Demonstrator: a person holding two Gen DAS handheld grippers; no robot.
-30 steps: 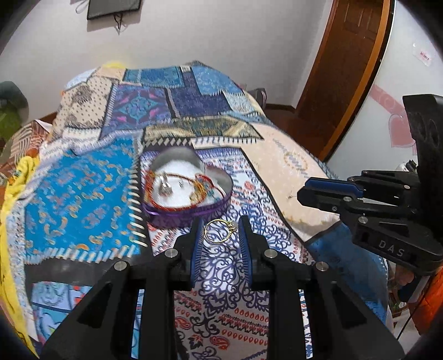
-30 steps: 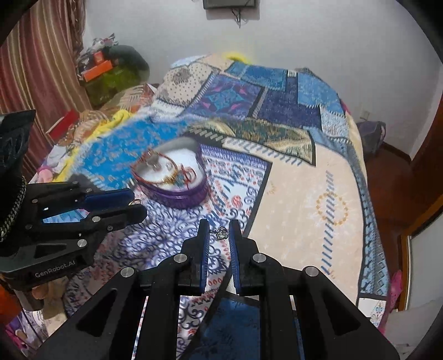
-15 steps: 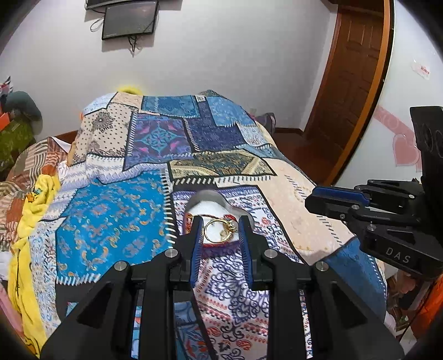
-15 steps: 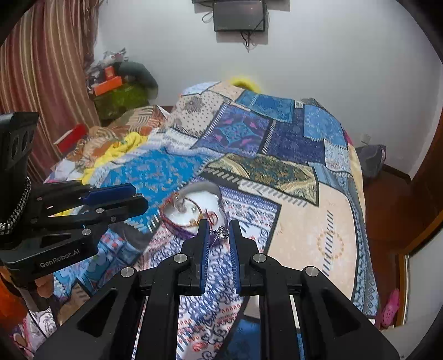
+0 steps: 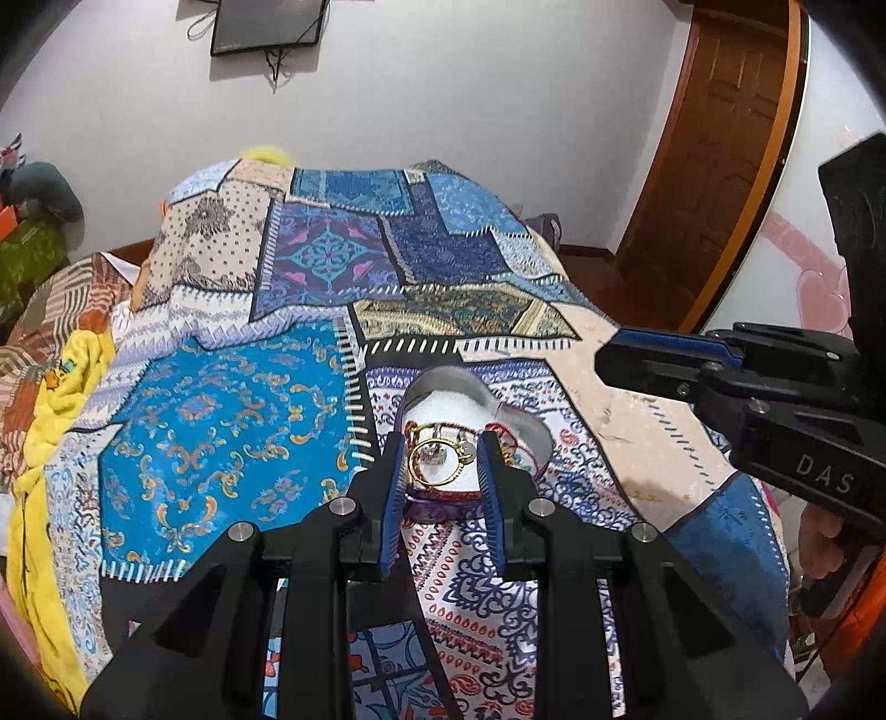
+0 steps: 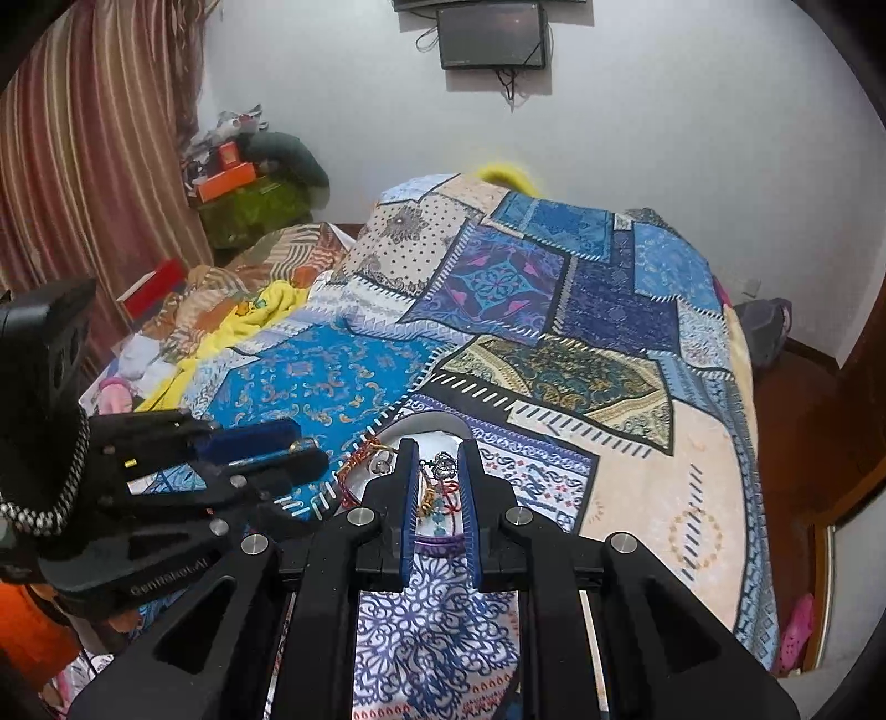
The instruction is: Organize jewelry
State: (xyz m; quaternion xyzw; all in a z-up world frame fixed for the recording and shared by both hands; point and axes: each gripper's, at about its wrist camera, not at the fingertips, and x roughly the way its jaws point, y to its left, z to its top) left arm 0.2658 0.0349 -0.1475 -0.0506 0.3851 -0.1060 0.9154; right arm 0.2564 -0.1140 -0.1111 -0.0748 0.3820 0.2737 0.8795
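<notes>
My left gripper [image 5: 441,447] is shut on a gold hoop earring [image 5: 437,461] and holds it above a purple heart-shaped tin [image 5: 530,423] with a white lining. My right gripper [image 6: 438,464] is shut on a small silver pendant [image 6: 443,464] and holds it over the same tin [image 6: 429,429]. The tin holds red and gold bangles [image 6: 354,462] and other small pieces. The tin sits on the patchwork bedspread [image 5: 221,432]. Each gripper shows in the other's view, the right [image 5: 664,360] and the left [image 6: 277,451].
The bed fills both views. Yellow cloth [image 5: 50,421] and clutter lie along its left side. A wooden door [image 5: 720,166] stands at the right. A wall screen [image 6: 490,36] hangs above the bed's far end.
Both grippers have risen from the bedspread with their pieces and moved forward over the tin.
</notes>
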